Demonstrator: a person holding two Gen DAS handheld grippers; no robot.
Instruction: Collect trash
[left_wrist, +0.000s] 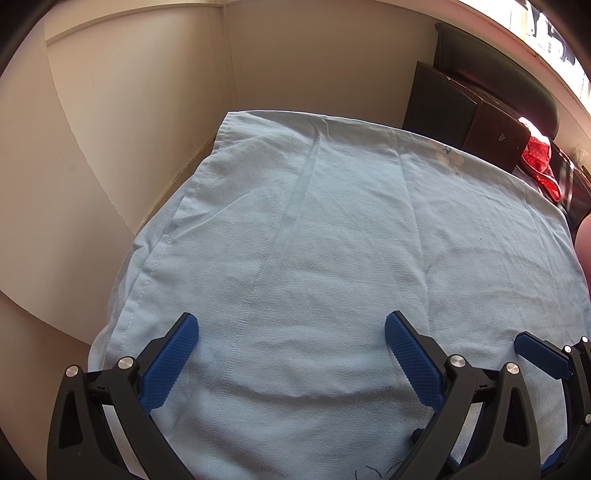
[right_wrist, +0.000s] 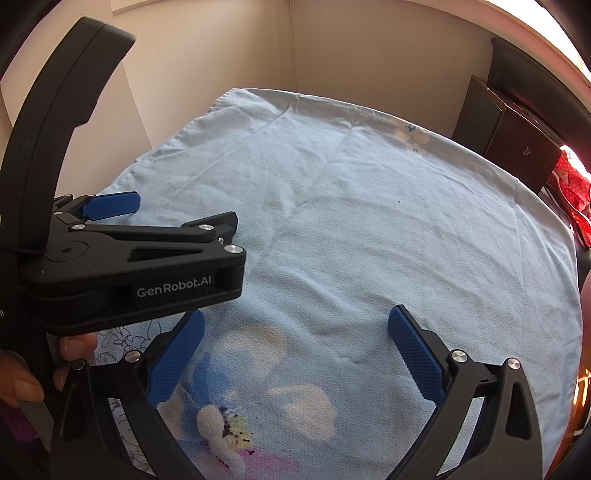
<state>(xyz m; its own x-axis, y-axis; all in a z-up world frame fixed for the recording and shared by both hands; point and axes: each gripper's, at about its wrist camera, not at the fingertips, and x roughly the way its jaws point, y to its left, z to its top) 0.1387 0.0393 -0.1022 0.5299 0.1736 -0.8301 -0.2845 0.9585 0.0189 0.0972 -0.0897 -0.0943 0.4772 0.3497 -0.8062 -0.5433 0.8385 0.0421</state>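
Left gripper (left_wrist: 291, 328): black frame, blue textured pads (left_wrist: 413, 358); jaws spread wide, nothing between them; poised over the near part of a pale blue cloth (left_wrist: 332, 229); seen side-on in the right wrist view (right_wrist: 110, 205), body marked "GenRobot.AI", held by a hand (right_wrist: 22, 373) whose fingertips show at the lower left edge.

Right gripper (right_wrist: 295, 332): same build; jaws likewise spread wide and empty; poised over the cloth just beside the left unit; one of its blue pads enters the left wrist view at the lower right (left_wrist: 539, 350).

Cloth: light blue, creased, spread flat over a raised surface and covering it; hem stitched along the left edge; floral print (right_wrist: 236, 432) in white, pink and darker blue at the near end, directly beneath the right gripper; smaller pale flower motif (right_wrist: 410, 136) near the far right edge.

Trash: no distinct piece can be made out on the cloth in either view; only small dark specks on the print, too small to identify.

Beyond the cloth, right: dark brown box (left_wrist: 495, 136), upright, just beside the far corner; red fabric with white dots (left_wrist: 541, 162) next to it; dark padded seat back (left_wrist: 502, 70) behind.

Farthest: cream walls (left_wrist: 129, 110) meeting at a corner behind the far edge of the cloth.
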